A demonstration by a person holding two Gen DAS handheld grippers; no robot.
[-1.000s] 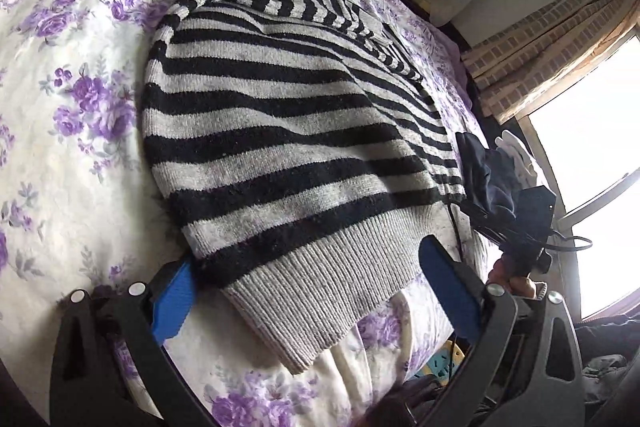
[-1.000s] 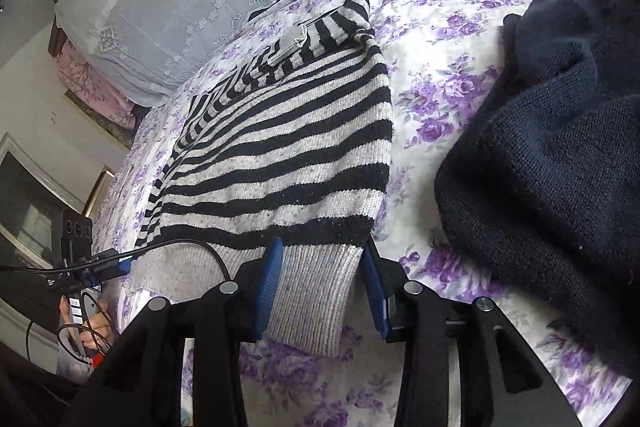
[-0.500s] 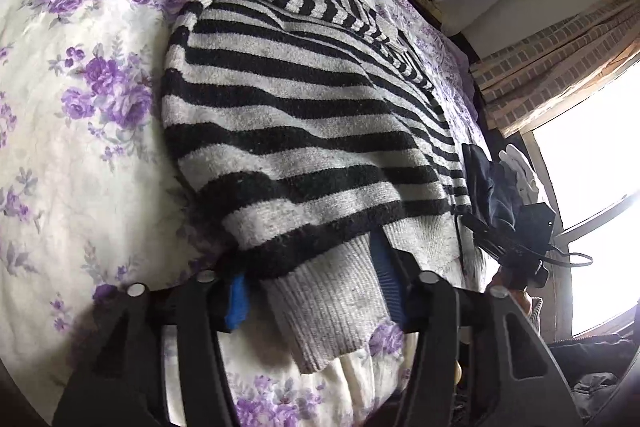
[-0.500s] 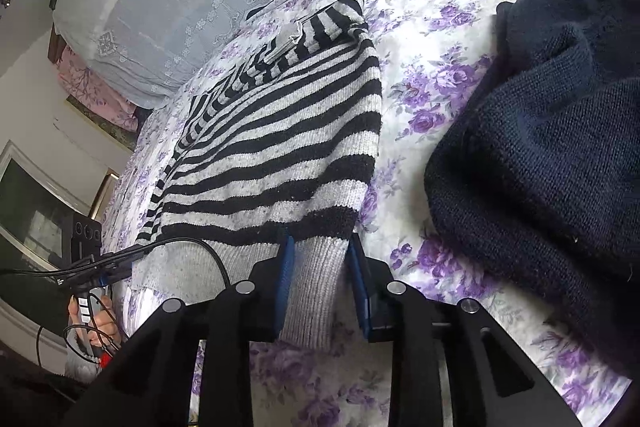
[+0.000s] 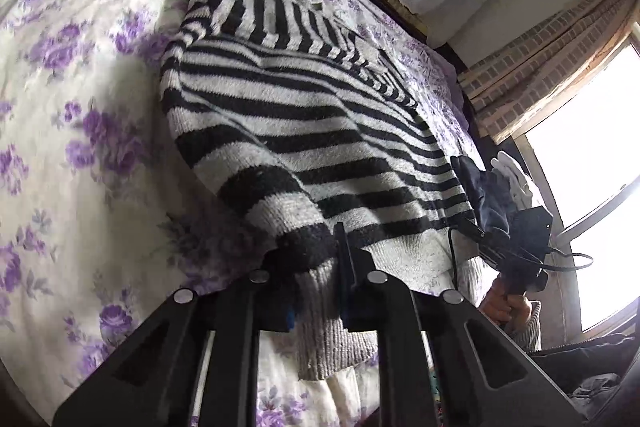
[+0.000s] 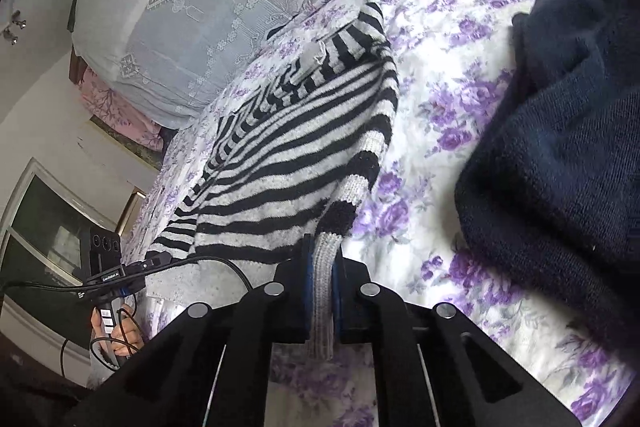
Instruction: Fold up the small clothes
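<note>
Striped sweater spread on floral bedsheet, hem toward both tools. Grey ribbed hem corner pinched by left gripper, jaws just closed narrow onto knit, fabric lifted and bunched there. Opposite hem corner clamped in right gripper, jaws just closed, rib strip hanging between blue pads. Dark navy sweater lain well apart, on right. Small white lettering seen on other tool's camera mount; not readable with certainty.
</note>
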